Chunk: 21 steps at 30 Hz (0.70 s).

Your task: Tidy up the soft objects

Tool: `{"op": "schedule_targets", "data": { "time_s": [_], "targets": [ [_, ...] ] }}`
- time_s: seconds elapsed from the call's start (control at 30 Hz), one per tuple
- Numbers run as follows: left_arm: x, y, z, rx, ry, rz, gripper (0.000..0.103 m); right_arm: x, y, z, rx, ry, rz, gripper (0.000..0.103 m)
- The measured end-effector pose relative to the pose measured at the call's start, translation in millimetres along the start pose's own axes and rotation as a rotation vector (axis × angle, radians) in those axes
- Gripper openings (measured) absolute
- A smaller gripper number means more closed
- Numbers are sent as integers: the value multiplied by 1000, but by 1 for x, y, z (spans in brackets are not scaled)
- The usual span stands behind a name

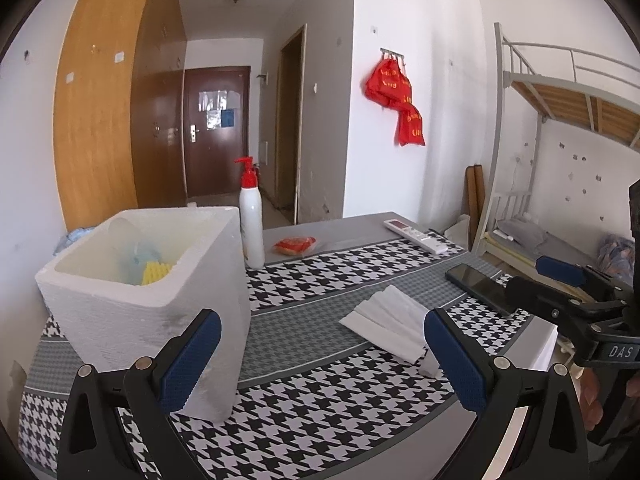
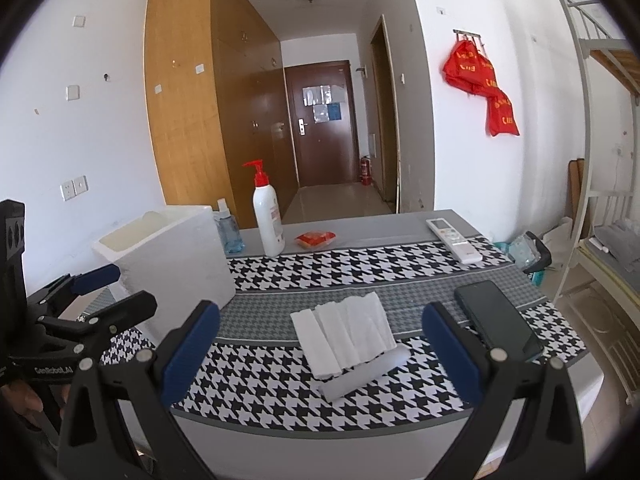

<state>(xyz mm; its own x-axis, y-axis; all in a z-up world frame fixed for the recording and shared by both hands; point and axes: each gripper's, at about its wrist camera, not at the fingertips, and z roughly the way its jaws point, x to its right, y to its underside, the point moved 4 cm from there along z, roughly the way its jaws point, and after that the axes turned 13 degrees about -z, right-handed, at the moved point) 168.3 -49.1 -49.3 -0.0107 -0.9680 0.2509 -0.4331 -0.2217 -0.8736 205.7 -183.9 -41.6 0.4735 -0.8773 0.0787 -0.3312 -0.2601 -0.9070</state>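
Dorm-style room with a houndstooth-clothed table (image 2: 280,384); white foam box (image 1: 152,300) at its left edge holding a yellow ridged sponge (image 1: 156,272) and something pale blue, a white pump bottle with red top (image 2: 267,216) and a flat red packet (image 2: 315,239) toward the far edge, a white remote (image 2: 454,239) at the far right corner, a black phone (image 2: 496,320) along the right edge. Folded white cloth stack (image 2: 346,330) lies mid-table toward the near edge, with a clear plastic-wrapped roll (image 2: 364,374) touching its near side. Left gripper (image 1: 322,356) and right gripper (image 2: 320,356) both hover over the near edge, jaws apart, holding nothing.
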Motion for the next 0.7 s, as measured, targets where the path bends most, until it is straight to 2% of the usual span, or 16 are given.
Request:
{"op": "schedule_targets", "data": {
  "time_s": [0.7],
  "targets": [
    [14, 8, 26, -58, -4, 22, 102, 29, 18, 9, -49, 26, 41, 102]
  ]
}}
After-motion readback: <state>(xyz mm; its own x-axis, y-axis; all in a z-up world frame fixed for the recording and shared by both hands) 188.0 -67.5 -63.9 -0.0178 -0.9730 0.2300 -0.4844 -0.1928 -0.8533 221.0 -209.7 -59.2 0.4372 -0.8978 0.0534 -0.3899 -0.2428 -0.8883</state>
